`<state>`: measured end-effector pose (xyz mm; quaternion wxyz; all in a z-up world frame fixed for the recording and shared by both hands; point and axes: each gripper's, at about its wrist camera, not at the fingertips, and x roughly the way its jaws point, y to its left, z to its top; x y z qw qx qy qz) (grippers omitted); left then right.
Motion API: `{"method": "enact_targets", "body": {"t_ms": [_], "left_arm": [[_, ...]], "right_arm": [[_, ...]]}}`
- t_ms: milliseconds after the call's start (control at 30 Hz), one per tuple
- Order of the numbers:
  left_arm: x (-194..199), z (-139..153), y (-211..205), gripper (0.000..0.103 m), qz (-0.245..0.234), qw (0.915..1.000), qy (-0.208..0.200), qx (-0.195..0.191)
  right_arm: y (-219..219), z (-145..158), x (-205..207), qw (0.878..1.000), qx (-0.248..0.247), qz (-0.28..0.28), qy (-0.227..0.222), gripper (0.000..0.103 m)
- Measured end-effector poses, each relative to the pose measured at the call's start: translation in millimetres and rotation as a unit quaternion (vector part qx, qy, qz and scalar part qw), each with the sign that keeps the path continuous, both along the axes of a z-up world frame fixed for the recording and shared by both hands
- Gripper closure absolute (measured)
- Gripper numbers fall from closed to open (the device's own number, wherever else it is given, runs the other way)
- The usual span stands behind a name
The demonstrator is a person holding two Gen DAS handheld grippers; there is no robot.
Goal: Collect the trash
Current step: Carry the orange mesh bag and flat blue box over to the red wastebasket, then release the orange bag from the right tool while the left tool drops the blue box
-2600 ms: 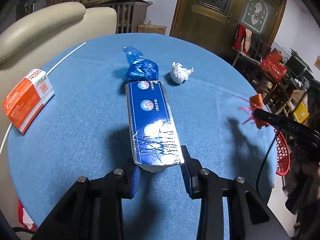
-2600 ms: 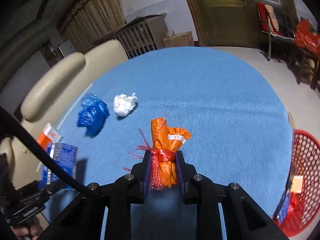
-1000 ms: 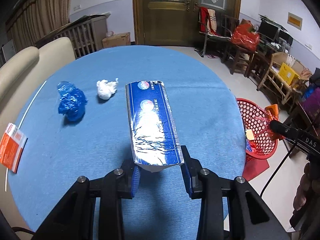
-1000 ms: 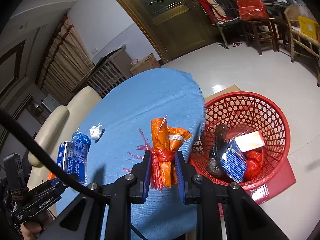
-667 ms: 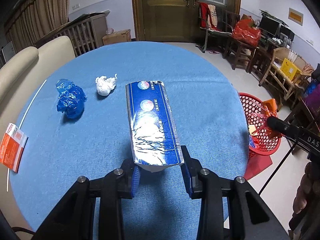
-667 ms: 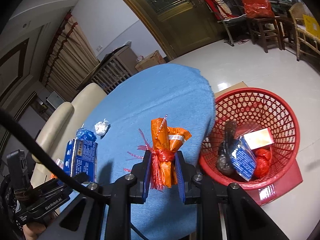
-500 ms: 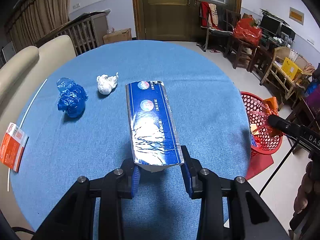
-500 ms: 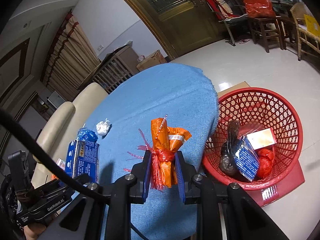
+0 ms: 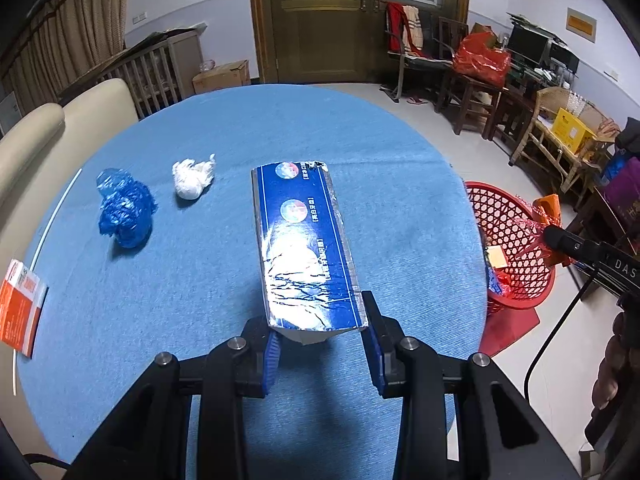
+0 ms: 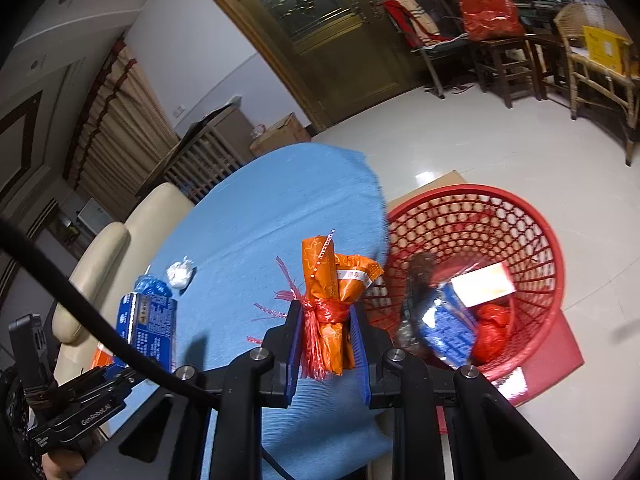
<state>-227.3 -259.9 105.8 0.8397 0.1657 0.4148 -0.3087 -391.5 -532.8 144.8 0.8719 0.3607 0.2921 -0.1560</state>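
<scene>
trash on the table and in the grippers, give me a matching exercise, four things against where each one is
Things:
1. blue carton
2. orange wrapper bundle
3. white paper ball
4. yellow-and-white box

Places:
A. in the red basket
B. held by the left gripper
C. lying on the blue table
D. held by the right gripper

Pairs: 1-B, 2-D, 3-C, 4-A
</scene>
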Motion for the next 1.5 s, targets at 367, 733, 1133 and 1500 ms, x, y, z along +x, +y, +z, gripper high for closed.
{"method": "enact_targets", "body": {"t_ms": [367, 733, 1133, 1500], "left_arm": [[-13, 3, -40, 0.065, -0.041, 0.9991, -0.003, 0.005], [-25, 5, -79, 0.065, -0.080, 0.9968, -0.002, 0.008], [-32, 4, -108, 0.065, -0.106, 0.9943, 0.002, 0.012], [-38, 3, -128, 0.065, -0.123, 0.9923, 0.006, 0.014]], "right_arm": [[-27, -7, -22, 0.999, 0.004, -0.033, 0.010, 0.079], [-49, -13, -32, 0.998, 0.008, -0.053, 0.016, 0.079], [-66, -22, -37, 0.997, 0.012, -0.065, 0.027, 0.079], [-73, -29, -37, 0.997, 0.020, -0.068, 0.033, 0.079]]}}
